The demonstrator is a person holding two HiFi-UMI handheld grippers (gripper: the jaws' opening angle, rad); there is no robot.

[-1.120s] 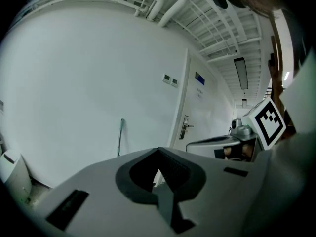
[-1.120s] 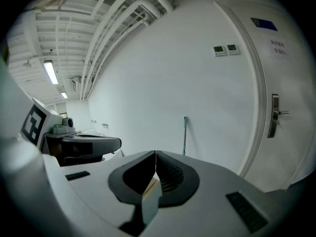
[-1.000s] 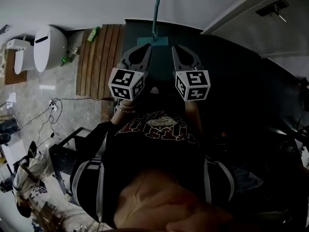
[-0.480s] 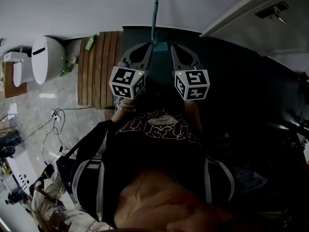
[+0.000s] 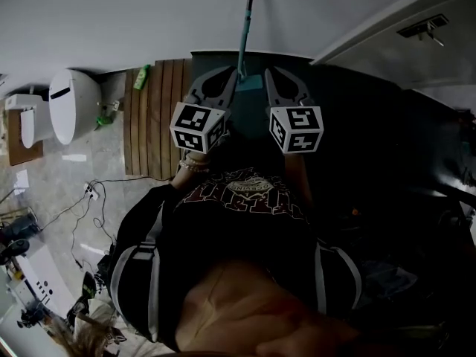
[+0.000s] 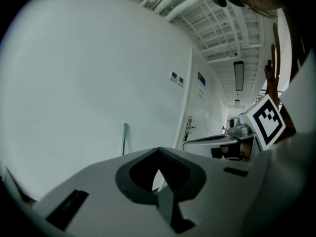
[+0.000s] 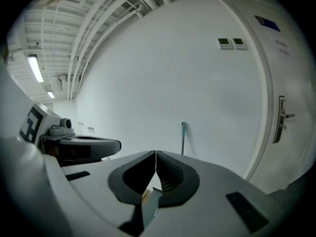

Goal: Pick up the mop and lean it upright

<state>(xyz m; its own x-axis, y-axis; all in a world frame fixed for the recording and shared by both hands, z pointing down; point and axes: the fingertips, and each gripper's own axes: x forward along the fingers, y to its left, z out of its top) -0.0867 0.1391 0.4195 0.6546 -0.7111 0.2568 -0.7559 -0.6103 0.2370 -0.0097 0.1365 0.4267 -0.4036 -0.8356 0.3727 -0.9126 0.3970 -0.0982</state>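
Teal-handled mop (image 5: 244, 36) stands upright at dark floor's (image 5: 364, 125) far edge, apparently against white wall (image 5: 134, 13); left gripper (image 6: 158, 152) and right gripper (image 7: 156, 154) closed, empty.

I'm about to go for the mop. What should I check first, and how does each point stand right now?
1. Mop found: ok. Its handle stands against the white wall, ahead of both grippers.
2. Left gripper ready to grab: not ok. Its jaws are shut with nothing between them.
3. Right gripper ready to grab: not ok. Its jaws are also shut and empty.
4. Contact with the mop: not ok. Neither gripper touches the handle.
5. Mop already upright: ok, as far as the head view shows. The handle runs up the wall.
6. Way ahead free: cannot tell. The dark floor is too dim to read.
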